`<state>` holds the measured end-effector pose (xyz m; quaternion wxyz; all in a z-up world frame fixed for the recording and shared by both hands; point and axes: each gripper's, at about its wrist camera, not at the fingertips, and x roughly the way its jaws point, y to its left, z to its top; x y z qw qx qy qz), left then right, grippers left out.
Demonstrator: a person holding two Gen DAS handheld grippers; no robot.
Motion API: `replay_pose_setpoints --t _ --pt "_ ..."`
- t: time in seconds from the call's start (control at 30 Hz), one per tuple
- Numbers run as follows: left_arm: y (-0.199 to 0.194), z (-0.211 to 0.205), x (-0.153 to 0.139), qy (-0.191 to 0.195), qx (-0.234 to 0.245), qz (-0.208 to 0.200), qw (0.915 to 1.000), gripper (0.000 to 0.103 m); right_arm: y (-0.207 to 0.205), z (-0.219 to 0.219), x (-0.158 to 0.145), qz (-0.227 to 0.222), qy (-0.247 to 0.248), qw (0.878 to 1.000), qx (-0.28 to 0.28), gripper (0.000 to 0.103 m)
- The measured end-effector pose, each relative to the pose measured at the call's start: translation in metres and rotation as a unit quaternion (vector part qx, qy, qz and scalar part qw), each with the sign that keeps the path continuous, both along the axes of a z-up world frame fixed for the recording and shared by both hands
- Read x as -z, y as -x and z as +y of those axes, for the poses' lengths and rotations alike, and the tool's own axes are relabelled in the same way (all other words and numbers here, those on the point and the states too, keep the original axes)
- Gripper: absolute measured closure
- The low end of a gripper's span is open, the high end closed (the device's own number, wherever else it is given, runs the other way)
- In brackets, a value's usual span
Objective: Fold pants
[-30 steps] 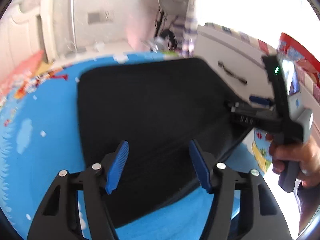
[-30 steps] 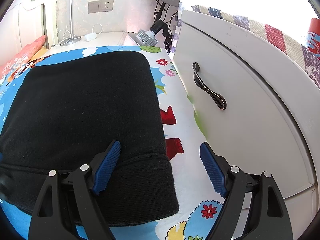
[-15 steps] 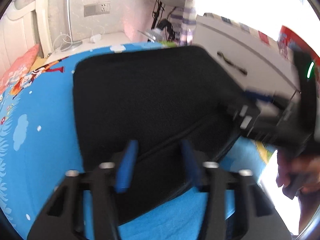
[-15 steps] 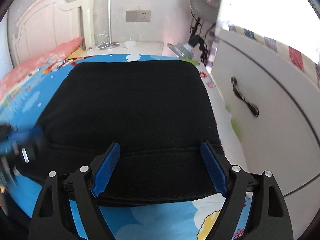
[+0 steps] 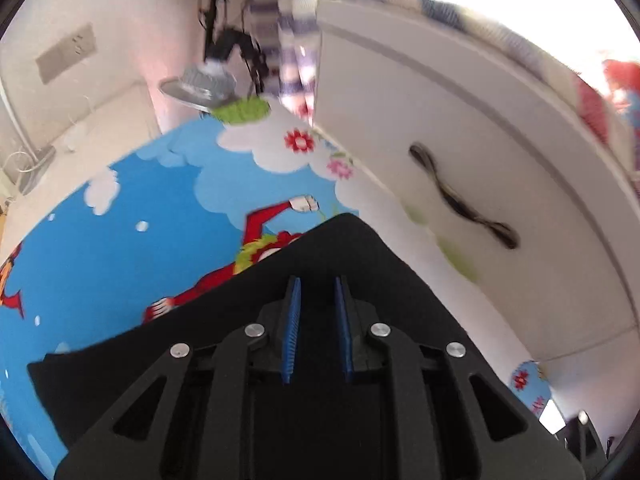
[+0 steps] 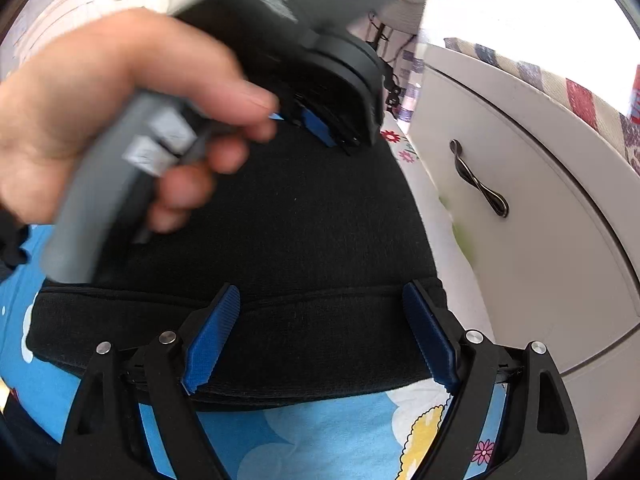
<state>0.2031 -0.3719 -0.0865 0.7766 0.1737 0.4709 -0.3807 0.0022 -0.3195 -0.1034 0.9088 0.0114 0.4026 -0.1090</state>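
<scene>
Left tongs (image 5: 316, 328): narrow, blades nearly together over pants (image 6: 304, 240), lower centre.
Right tongs (image 6: 320, 336): wide, straddling waistband.
Risk: thick cloth could slip, spoiling the fold.

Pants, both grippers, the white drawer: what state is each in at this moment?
Pants: black, folded, lying on the cartoon bedsheet.
Left gripper: fingers nearly together over the pants; whether cloth is pinched cannot be told.
Right gripper: open, fingers spread at the pants' near edge.
White drawer: closed.
</scene>
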Motion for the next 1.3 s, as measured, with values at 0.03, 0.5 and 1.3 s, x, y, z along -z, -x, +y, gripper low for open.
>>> replay_pose_setpoints --t 0.03,0.5,1.3 --pt "0.001 -0.007 0.000 -0.005 0.000 -0.009 1.0000 0.088 0.000 -0.003 0.000 -0.001 -0.008 1.000 0.002 0.022" --pt "0.020 -0.030 0.003 -0.022 0.030 -0.031 0.9988 0.086 0.005 -0.012 -0.020 -0.028 0.021 0.999 0.031 0.022" --pt "0.000 -0.028 -0.002 0.013 -0.016 -0.016 0.9997 0.074 -0.004 -0.045 0.010 0.022 -0.056 0.996 0.065 0.019"
